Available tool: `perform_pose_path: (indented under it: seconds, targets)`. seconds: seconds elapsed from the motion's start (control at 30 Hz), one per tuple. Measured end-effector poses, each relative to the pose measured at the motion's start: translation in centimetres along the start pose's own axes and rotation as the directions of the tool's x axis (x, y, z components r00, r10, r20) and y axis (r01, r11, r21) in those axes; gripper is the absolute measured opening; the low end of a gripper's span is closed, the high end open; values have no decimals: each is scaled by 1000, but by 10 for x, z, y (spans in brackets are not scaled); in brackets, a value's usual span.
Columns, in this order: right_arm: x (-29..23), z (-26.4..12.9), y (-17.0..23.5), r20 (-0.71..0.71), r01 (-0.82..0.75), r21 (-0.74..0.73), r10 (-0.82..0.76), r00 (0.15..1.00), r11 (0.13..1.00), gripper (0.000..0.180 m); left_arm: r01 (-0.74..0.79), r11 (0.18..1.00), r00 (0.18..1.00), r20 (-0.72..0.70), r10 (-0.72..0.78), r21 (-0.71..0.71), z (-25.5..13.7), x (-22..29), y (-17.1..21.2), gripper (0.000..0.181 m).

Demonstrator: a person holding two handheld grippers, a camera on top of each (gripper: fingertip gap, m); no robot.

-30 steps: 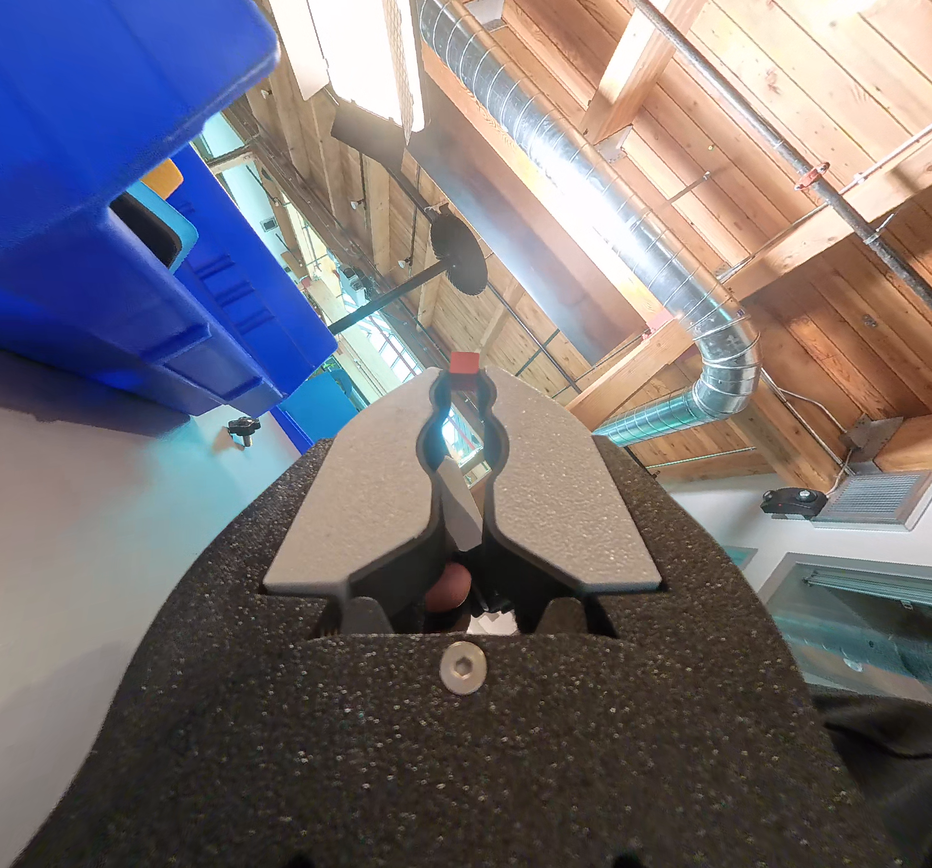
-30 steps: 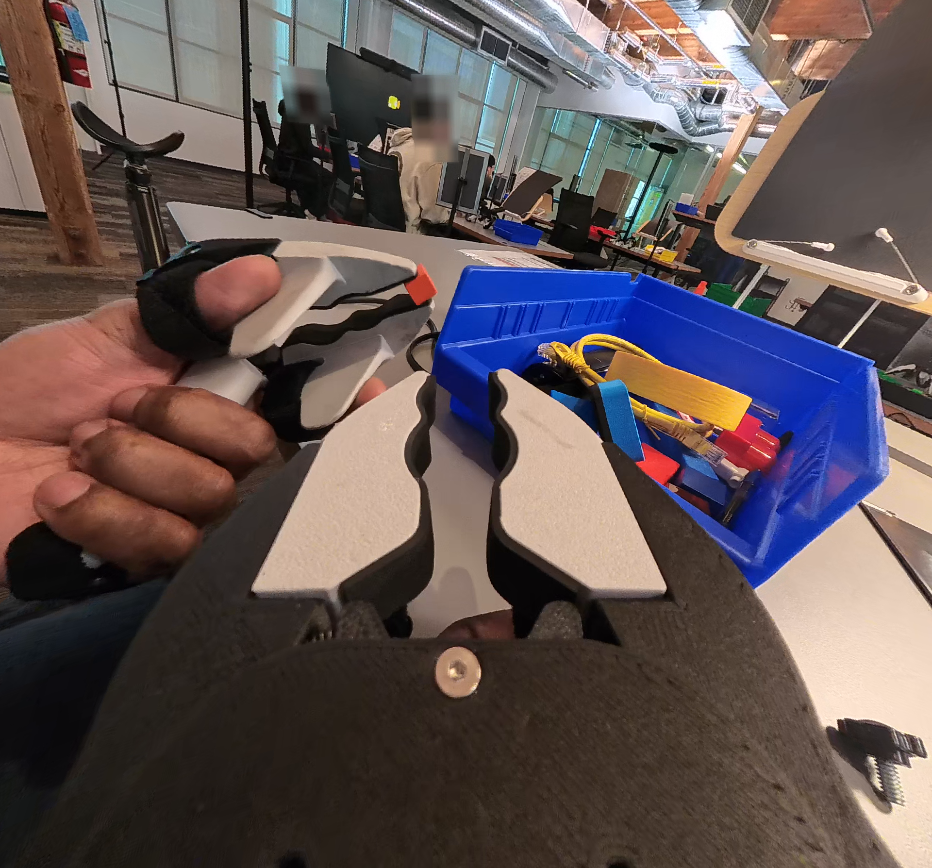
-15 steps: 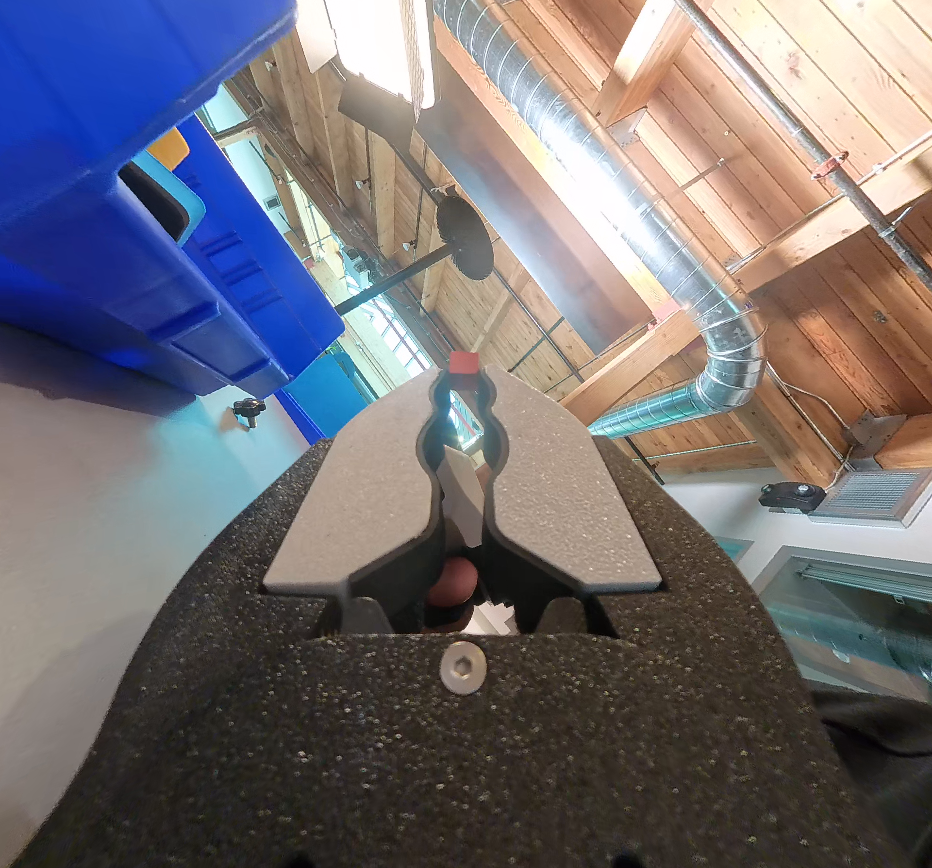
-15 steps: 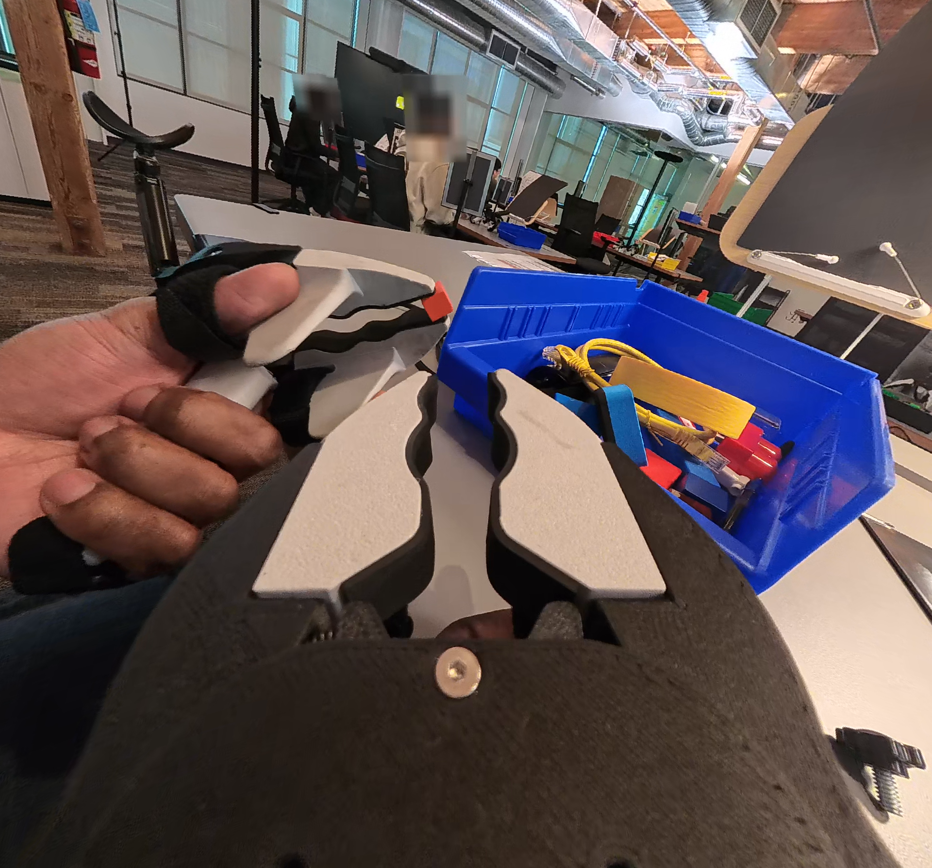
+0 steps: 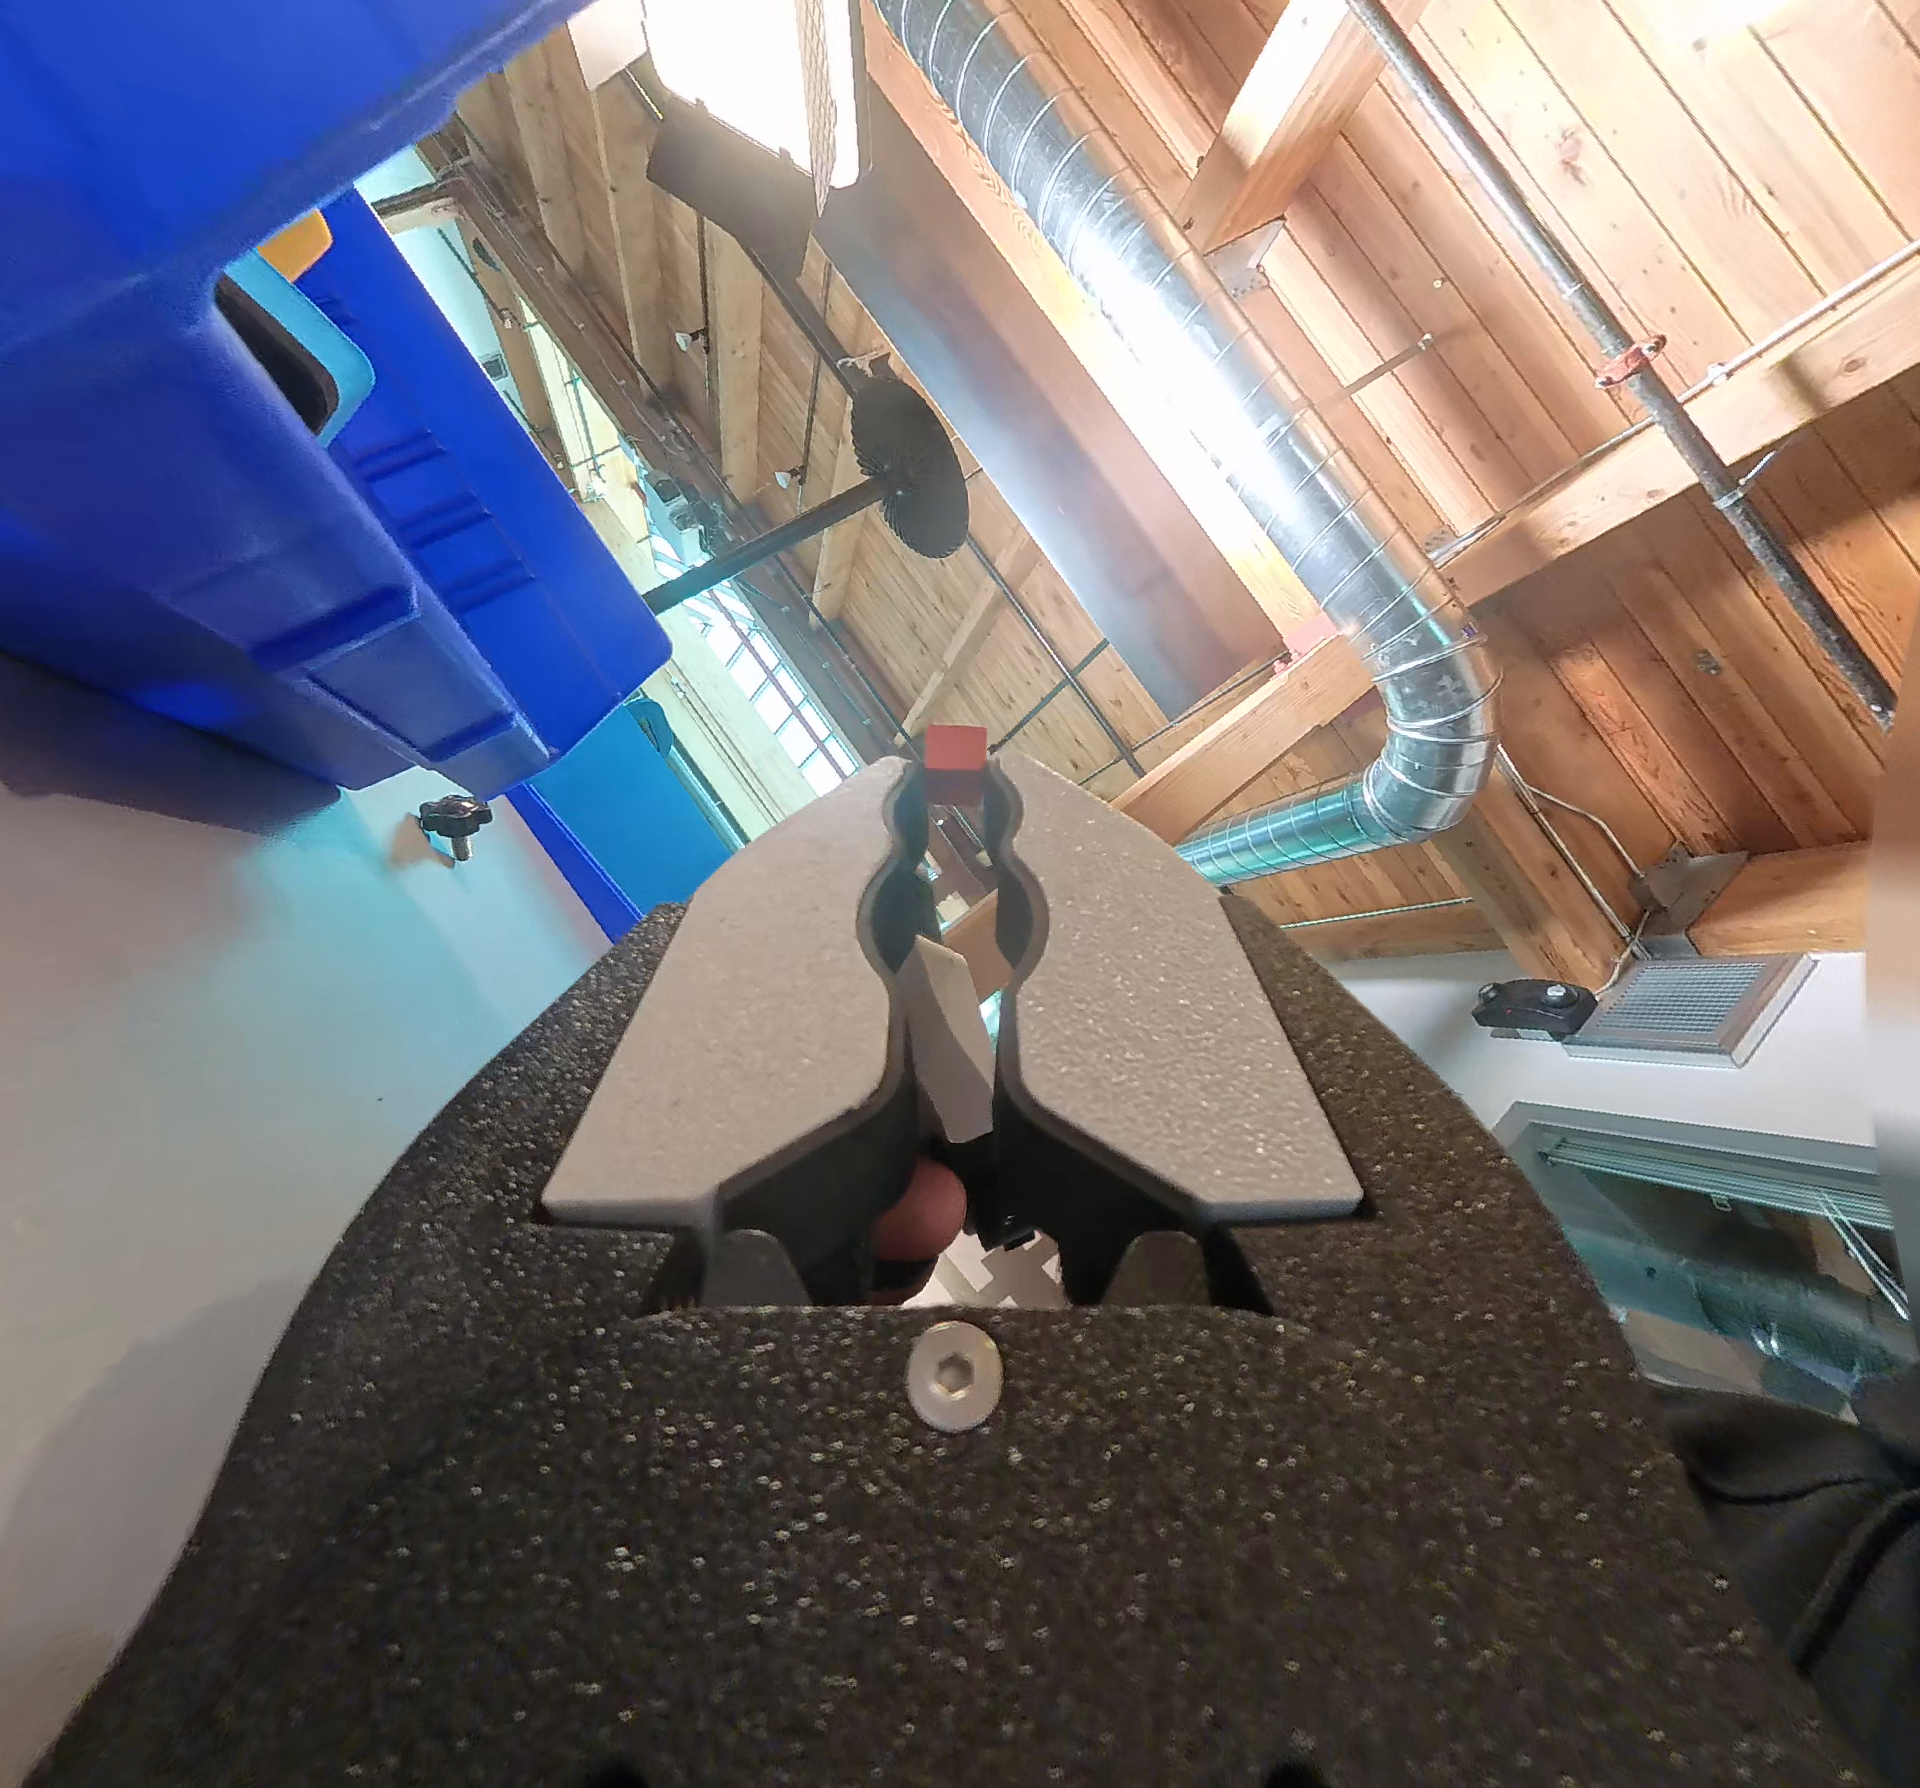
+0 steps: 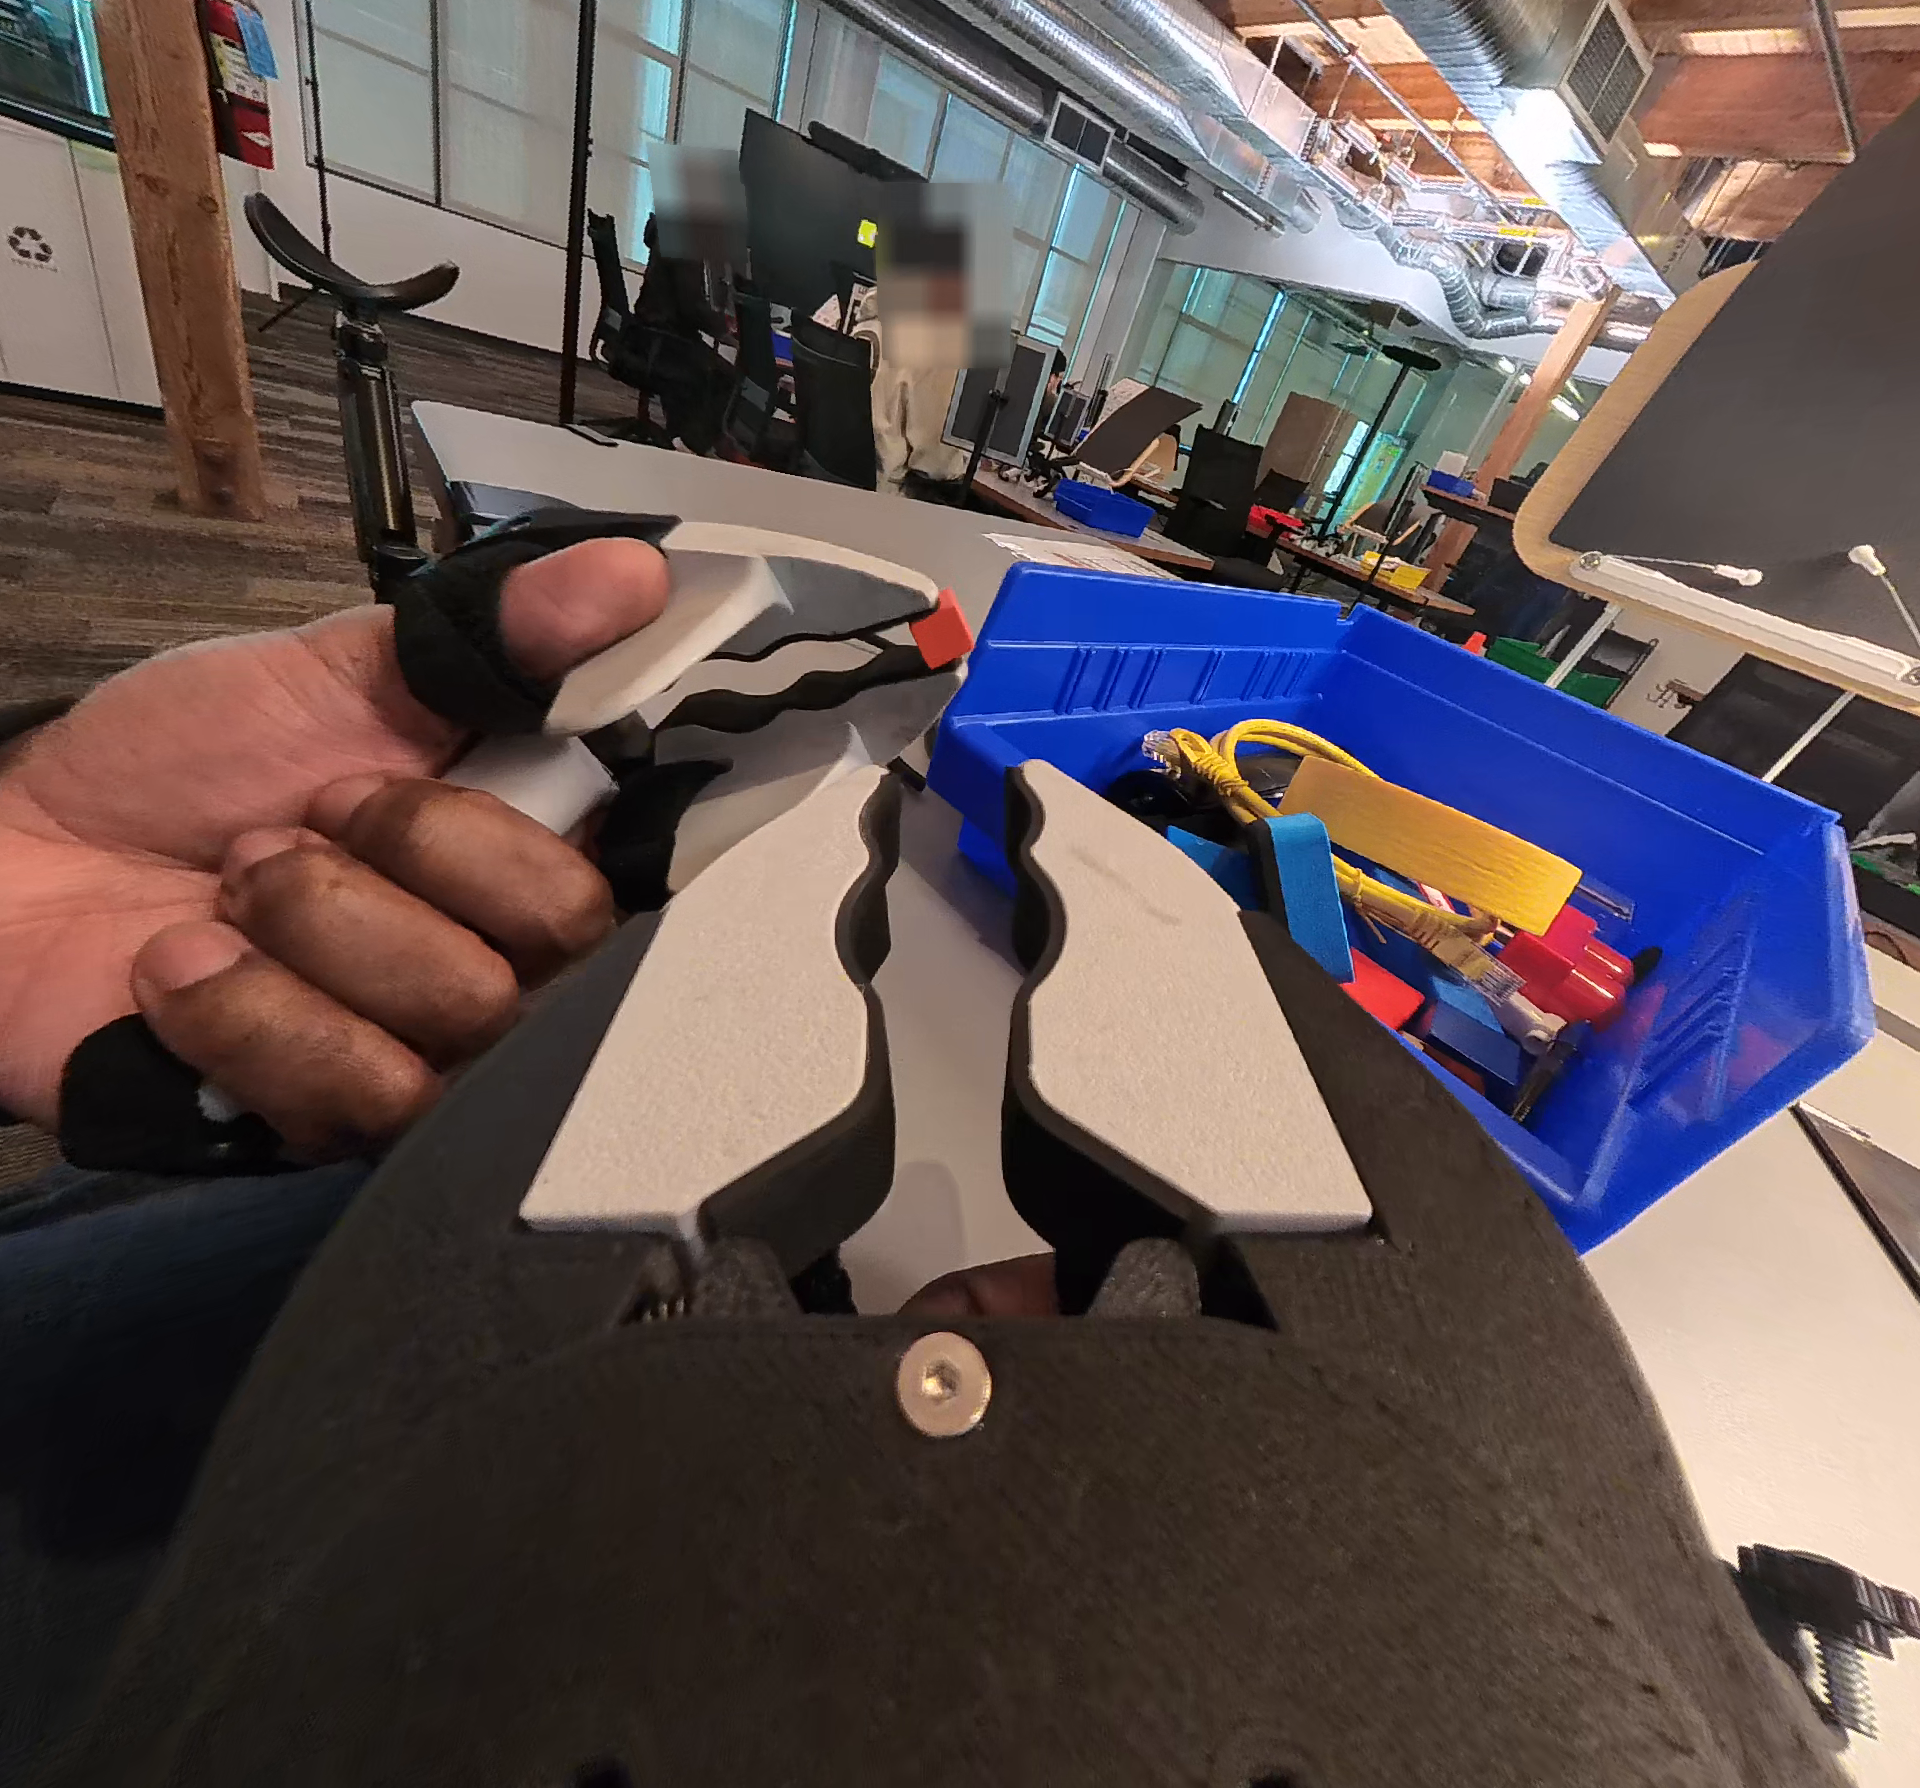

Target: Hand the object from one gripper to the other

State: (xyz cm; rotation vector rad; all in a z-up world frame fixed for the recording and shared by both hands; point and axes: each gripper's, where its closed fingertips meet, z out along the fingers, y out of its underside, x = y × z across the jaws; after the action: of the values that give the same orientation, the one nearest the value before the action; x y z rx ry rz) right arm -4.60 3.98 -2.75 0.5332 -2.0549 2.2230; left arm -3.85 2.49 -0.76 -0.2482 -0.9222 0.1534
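A small red block (image 5: 955,753) is pinched at the fingertips of my left gripper (image 5: 954,774), which is shut on it and tilted up towards the ceiling. In the right wrist view the same left gripper (image 6: 928,649) shows at the left, held in a hand (image 6: 260,865), with the red block (image 6: 942,628) at its tip. My right gripper (image 6: 954,782) is open and empty, its fingertips just below and right of the left gripper's tip, over the near edge of the blue bin (image 6: 1756,917).
The blue bin holds yellow cables (image 6: 1340,782), a yellow strip, blue foam and red parts, and stands on a grey table (image 6: 1725,1323). A black knob screw (image 6: 1839,1634) lies at the right front. The bin's wall (image 5: 260,450) fills the left wrist view's left side. My left and right fingertips are right by each other. The black knob screw (image 6: 1839,1634) is about 20 cm from my right fingertips.
The left gripper with the red block has shifted right, closer to the bin's edge and to my right fingertips. The right gripper stays open.
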Motion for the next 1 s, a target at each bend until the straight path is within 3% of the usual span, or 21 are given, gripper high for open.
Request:
perform_pose_path:
  seconds: [0.63, 1.0]
  targets:
    - [-3, 0, 1, -51, 79, 0, -79, 996, 997, 18, 132, 987, 988, 91, -124, -87, 4, -10, 20, 10]
    - [-1, -1, 0, -67, 75, 6, -75, 995, 997, 15, 113, 971, 981, 176, -76, -209, 4, -14, 35, 11]
